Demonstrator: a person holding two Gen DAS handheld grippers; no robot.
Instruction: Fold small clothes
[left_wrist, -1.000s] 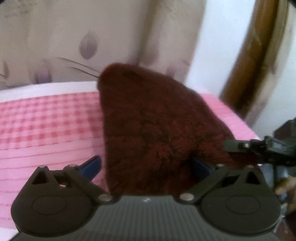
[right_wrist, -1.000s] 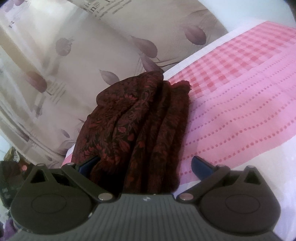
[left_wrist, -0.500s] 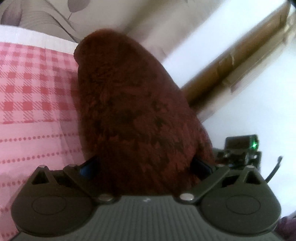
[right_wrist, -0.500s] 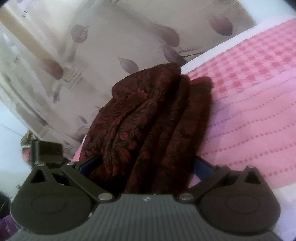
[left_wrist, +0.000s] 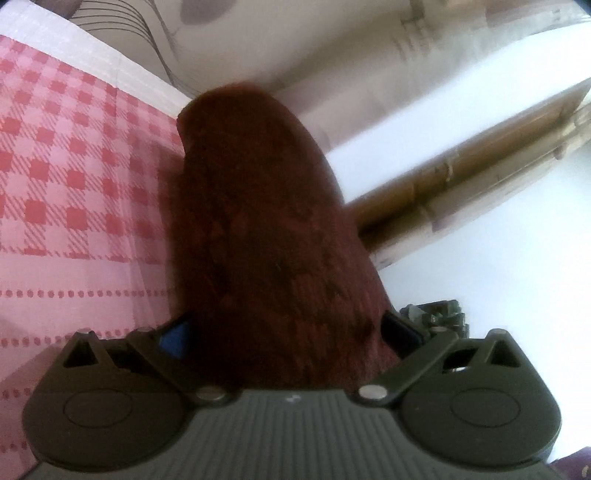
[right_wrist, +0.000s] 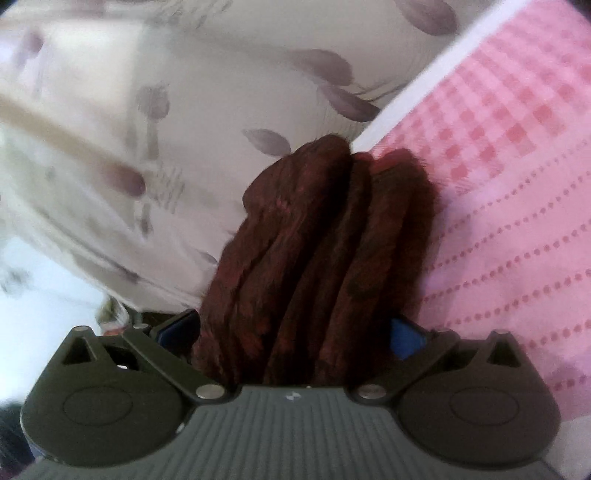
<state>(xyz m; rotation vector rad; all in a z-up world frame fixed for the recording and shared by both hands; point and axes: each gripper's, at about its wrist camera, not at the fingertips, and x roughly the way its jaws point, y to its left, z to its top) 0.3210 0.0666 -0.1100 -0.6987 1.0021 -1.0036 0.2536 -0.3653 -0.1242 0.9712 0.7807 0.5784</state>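
A dark red patterned garment (left_wrist: 273, 236) fills the middle of the left wrist view, held up over the pink checked bed cover (left_wrist: 66, 177). My left gripper (left_wrist: 282, 328) is shut on the garment; the cloth hides most of its blue fingers. In the right wrist view the same garment (right_wrist: 317, 258) hangs in bunched folds beside the bed cover (right_wrist: 509, 192). My right gripper (right_wrist: 291, 332) is shut on the garment, with only the blue finger bases showing on either side.
A cream curtain with purple leaf prints (right_wrist: 184, 129) hangs behind the bed. A brown wooden post (left_wrist: 461, 177) stands against a white wall (left_wrist: 480, 266). The bed's white edge (left_wrist: 110, 66) runs along the far side.
Both grippers have swung and tilted with the garment still held. In the right wrist view the cloth has bunched tighter between the fingers. Both views are blurred by motion.
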